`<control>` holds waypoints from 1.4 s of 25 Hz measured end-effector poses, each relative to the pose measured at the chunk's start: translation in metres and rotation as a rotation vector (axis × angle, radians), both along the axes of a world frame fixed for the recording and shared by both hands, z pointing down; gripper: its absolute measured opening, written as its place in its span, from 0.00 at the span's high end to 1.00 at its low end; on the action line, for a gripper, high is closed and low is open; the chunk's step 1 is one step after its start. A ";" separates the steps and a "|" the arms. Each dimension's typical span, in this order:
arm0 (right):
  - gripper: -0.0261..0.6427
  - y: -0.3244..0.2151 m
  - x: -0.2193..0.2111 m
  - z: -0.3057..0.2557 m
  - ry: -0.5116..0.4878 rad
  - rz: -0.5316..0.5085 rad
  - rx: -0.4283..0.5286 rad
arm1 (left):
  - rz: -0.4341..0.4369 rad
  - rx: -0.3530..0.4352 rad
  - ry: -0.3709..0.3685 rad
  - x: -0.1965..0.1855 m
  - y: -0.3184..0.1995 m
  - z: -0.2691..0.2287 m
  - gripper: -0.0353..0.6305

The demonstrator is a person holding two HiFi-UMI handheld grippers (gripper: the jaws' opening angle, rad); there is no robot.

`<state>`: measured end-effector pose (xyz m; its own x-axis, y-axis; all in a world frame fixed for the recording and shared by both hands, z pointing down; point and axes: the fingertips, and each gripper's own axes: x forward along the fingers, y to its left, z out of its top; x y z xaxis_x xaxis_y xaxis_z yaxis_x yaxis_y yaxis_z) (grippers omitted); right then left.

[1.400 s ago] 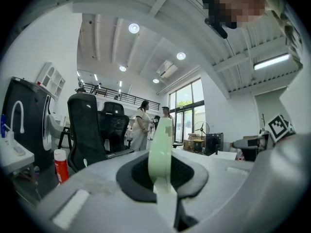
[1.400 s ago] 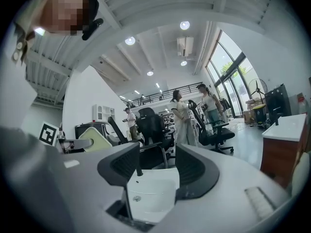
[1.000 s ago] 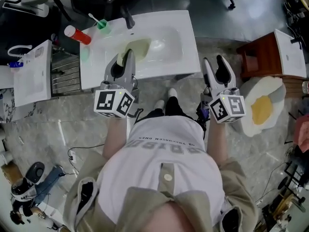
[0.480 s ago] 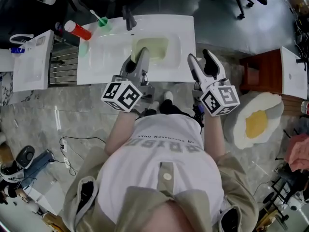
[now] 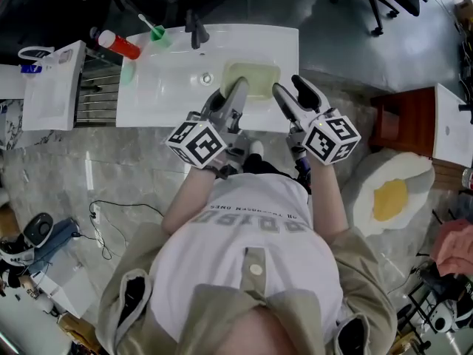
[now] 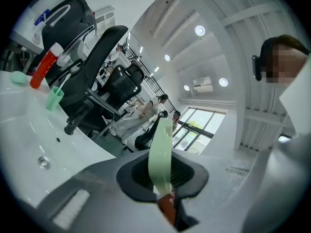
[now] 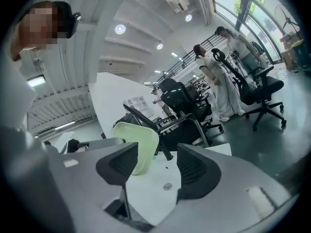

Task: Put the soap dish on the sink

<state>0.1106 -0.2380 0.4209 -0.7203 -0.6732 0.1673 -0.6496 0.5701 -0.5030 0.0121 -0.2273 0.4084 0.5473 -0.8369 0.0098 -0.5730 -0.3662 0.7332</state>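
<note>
Holding by a thin rim is what's being dealt with here: the dish [image 5: 255, 76] is pinched at one edge by the left hand-held gripper [image 5: 235, 95]. In the left gripper view the pale green plastic is seen edge-on between its jaws, so it's stood on its side rather than lying flat. It's carried over the right half of the sink [image 5: 162, 87], just right of the drain [image 5: 207, 78]. Whether the porcelain is touched yet can't be made out. The right hand-held gripper [image 5: 287, 86] is spread wide, its jaws have just been opened further, and nothing is gripped in it. Only white sink is seen between them.

For the step to be done well, the dish should probably be rolled flat before anything is released, then lowered slowly until its base is carried by the sink. With a pinch that small it could be swung or dropped, so the free edge could be steadied by the right one.

Room-wise, the ledge at the sink's right end looks bare but narrow, with the side edge near, so the dish shouldn't be left hanging over it. More flat space is offered on the left, though the bottle [image 5: 122, 48] and cup [image 5: 157, 37] are parked at the back corner, and the faucet [image 5: 196, 29] is to be kept clear of.
</note>
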 end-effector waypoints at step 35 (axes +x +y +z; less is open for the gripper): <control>0.94 -0.040 0.016 0.080 0.136 0.083 -0.302 | 0.181 -0.147 -0.155 0.040 -0.031 0.077 0.91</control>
